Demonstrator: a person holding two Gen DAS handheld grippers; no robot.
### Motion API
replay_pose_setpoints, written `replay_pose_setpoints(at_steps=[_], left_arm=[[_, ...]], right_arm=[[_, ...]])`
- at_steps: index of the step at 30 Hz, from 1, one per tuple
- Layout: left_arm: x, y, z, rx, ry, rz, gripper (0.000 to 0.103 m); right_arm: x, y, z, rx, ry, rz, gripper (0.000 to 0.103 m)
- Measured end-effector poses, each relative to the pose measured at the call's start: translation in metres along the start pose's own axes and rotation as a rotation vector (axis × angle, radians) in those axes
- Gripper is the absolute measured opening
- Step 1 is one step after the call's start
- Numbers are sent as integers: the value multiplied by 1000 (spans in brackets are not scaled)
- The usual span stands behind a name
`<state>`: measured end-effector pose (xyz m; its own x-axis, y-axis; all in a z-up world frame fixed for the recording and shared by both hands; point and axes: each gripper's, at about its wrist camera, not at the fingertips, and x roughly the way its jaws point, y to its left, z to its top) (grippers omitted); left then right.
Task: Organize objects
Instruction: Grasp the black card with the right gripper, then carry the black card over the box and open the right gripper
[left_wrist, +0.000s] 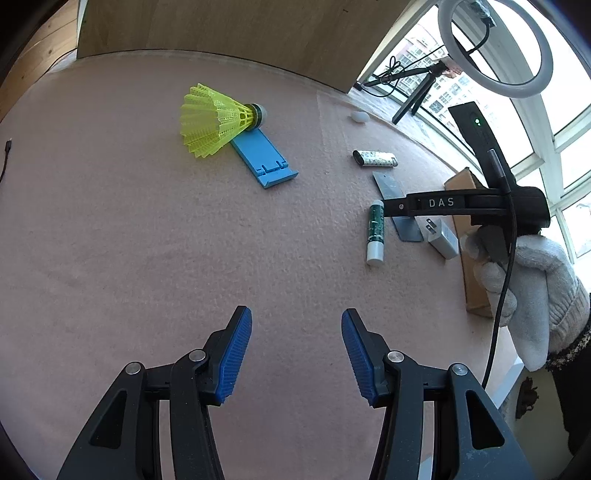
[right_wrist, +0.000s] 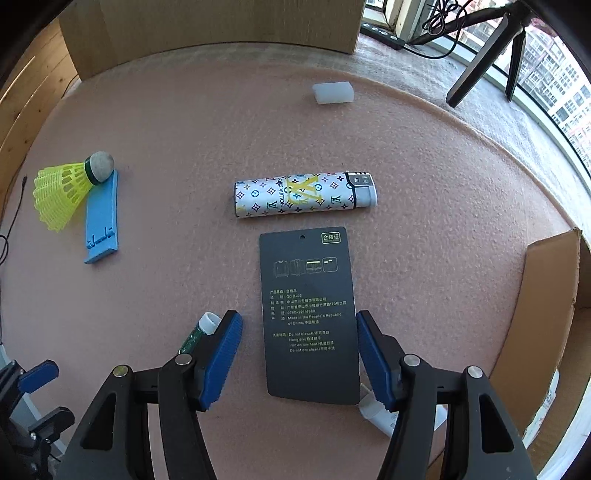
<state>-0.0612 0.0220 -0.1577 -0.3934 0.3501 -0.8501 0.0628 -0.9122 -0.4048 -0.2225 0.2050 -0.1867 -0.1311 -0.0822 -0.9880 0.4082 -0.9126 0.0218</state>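
The right tool (right_wrist: 299, 354) hangs spread over the flat dark card hang-tag (right_wrist: 308, 314), apparently lined up to pinch its long edges. The left tool (left_wrist: 296, 354) waits apart and empty above the pink felt tabletop (left_wrist: 147, 240).

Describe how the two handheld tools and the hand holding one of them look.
Both the left tool and right tool have black linkage arms with silver pivot pins and ribbed blue pads. The right one's black body reads "DAS", with a black cable. Its hand wears a white knit glove.
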Motion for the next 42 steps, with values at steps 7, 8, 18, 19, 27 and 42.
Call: replay_pose_setpoints(at_steps=[7, 8, 18, 19, 27, 42], left_arm=[[-1, -5, -3, 28, 13, -13, 54], [-1, -5, -3, 32, 15, -11, 54], [-3, -9, 5, 44, 15, 4, 54], [-3, -11, 6, 47, 15, 5, 54], [-3, -20, 13, 65, 10, 29, 54], [-4, -44, 23, 81, -20, 66, 54]], right_arm=[[-5, -15, -8, 124, -18, 75, 60], [-5, -16, -9, 121, -19, 74, 60], [-7, 9, -23, -8, -33, -22, 47], [-7, 10, -24, -13, -33, -19, 47], [-19, -2, -35, 24, -64, 37, 47], [-98, -55, -63, 103, -236, 36, 47]])
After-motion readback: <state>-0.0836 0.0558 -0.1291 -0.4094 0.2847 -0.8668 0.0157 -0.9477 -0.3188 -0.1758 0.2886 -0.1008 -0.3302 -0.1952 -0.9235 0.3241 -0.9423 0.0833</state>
